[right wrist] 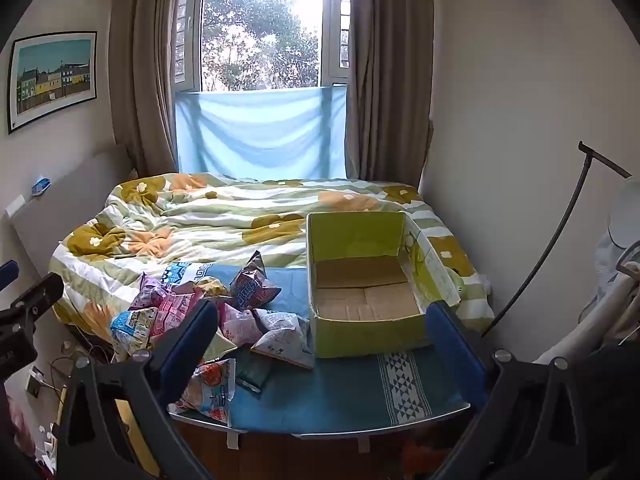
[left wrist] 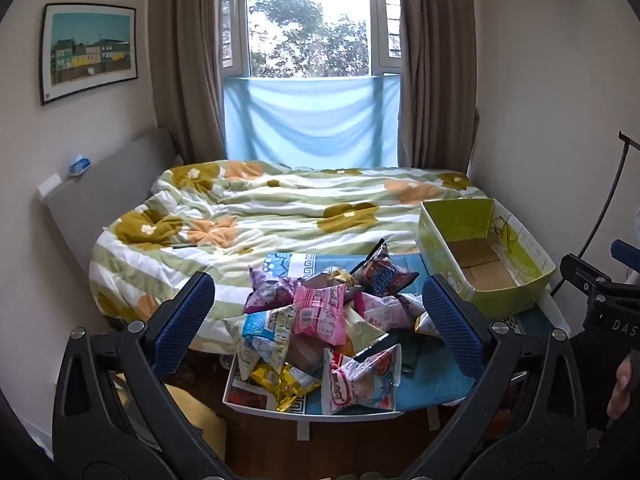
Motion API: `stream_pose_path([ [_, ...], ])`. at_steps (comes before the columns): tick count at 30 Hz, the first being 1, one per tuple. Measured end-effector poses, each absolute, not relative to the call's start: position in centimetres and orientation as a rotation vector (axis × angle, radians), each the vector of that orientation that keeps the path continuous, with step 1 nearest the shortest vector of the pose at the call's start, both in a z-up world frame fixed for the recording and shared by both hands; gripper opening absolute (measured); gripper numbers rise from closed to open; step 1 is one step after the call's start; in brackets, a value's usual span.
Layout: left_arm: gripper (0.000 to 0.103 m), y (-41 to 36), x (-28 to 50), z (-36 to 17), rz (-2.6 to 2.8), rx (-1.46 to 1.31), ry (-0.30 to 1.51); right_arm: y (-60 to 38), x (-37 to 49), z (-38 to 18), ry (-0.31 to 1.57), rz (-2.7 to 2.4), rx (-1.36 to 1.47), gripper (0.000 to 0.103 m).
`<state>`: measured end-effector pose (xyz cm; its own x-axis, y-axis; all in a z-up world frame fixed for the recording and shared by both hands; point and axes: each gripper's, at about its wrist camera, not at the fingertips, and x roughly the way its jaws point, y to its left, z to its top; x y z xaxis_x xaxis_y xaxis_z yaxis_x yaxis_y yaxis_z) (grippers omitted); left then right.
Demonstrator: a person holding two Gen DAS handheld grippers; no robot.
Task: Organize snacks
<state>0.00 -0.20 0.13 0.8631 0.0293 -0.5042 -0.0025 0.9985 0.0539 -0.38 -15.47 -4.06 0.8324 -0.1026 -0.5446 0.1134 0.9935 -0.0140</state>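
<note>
Left hand-held gripper (left wrist: 318, 322): jaws spread wide, nothing between them, hovering over the near edge of the worktop with the snack heap in the gap.
Right hand-held gripper (right wrist: 322, 342): also wide open and empty, held above the bare near part of the worktop, the box straight ahead at 12 o'clock.
Worktop (right wrist: 340, 396): a small table at the foot of the bed, covered with a blue patterned cloth.
Snack packets (left wrist: 320, 320): a loose pile of small pillow bags in pink, purple, blue and yellow, heaped on the left half of the worktop; from the right gripper they lie at about 10 o'clock.
Nearest packet (left wrist: 362, 380): white and red with blue, lying at the front edge.
Cardboard box (right wrist: 360, 280): green outside, brown inside, open-topped with no snacks in it, on the far right of the worktop, just beside the pile.
Bed (left wrist: 260, 208): behind the worktop, under a striped floral quilt.
Window (right wrist: 260, 32): at 12 o'clock beyond the bed, between brown curtains.
</note>
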Motion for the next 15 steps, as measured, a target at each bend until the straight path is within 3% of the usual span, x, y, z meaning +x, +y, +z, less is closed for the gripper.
stream_pose_path([
  [15,0.103,0.3,0.4,-0.1,0.038,0.049,0.538,-15.3,0.0,-4.2,0.576,-0.112,0.023,0.103],
])
